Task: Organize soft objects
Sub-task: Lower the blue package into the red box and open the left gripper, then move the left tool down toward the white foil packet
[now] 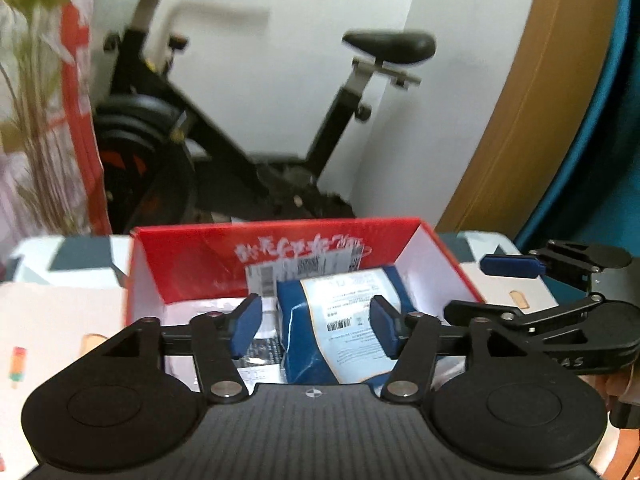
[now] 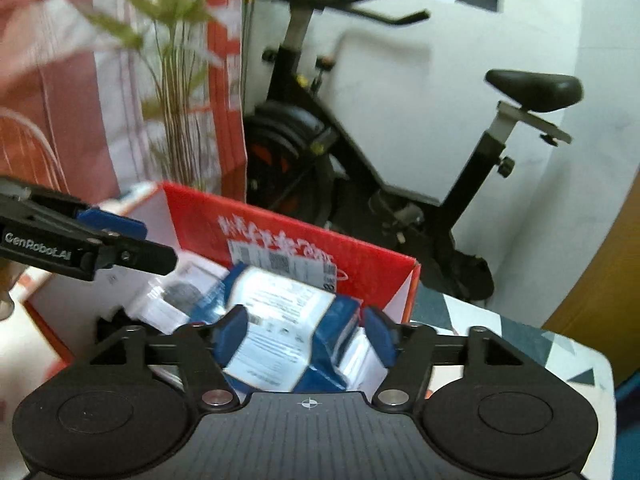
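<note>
Now both grippers, left [image 1: 316,326] and right [image 2: 306,334], hang with jaws apart above the blue soft package [image 1: 340,332] lying inside the red box [image 1: 180,268], so lift them straight clear without snagging its wrapper.

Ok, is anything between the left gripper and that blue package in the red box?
Nothing visible. The left gripper is open just above the blue package, which lies inside the red box with only clear air between them. The right gripper is open over the same package, off to the side.
</note>
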`<action>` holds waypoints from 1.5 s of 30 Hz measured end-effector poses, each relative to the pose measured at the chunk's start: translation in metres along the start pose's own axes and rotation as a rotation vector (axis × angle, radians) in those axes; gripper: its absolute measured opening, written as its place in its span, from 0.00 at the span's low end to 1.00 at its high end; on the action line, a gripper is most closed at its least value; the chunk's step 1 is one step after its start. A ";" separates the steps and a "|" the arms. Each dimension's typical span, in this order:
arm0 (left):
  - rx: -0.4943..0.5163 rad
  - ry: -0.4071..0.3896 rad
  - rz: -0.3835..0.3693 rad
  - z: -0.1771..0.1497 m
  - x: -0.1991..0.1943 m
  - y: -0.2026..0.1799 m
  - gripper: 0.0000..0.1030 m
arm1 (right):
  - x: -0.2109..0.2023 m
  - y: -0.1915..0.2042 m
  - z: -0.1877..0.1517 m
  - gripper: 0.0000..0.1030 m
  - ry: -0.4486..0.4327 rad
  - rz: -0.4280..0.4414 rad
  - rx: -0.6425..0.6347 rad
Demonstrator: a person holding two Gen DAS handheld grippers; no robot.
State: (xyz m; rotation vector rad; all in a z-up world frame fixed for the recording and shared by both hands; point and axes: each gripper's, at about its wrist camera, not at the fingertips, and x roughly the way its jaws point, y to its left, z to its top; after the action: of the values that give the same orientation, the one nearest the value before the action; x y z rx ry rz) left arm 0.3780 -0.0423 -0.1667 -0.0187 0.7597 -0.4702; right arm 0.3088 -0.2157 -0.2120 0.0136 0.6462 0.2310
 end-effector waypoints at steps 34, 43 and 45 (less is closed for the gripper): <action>-0.087 0.046 0.093 -0.195 -0.095 0.013 0.90 | -0.079 0.079 -0.165 0.99 0.133 0.118 0.268; -0.176 0.131 0.105 -0.211 -0.082 0.030 0.56 | -0.056 0.085 -0.188 0.98 0.313 0.179 0.312; -0.183 0.135 0.088 -0.214 -0.081 0.030 0.56 | -0.051 0.084 -0.193 0.94 0.347 0.194 0.342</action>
State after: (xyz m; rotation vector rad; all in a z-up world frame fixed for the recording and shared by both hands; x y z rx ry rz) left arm 0.1968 0.0503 -0.2748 -0.1248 0.9307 -0.3198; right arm 0.1361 -0.1565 -0.3285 0.3723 1.0259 0.3108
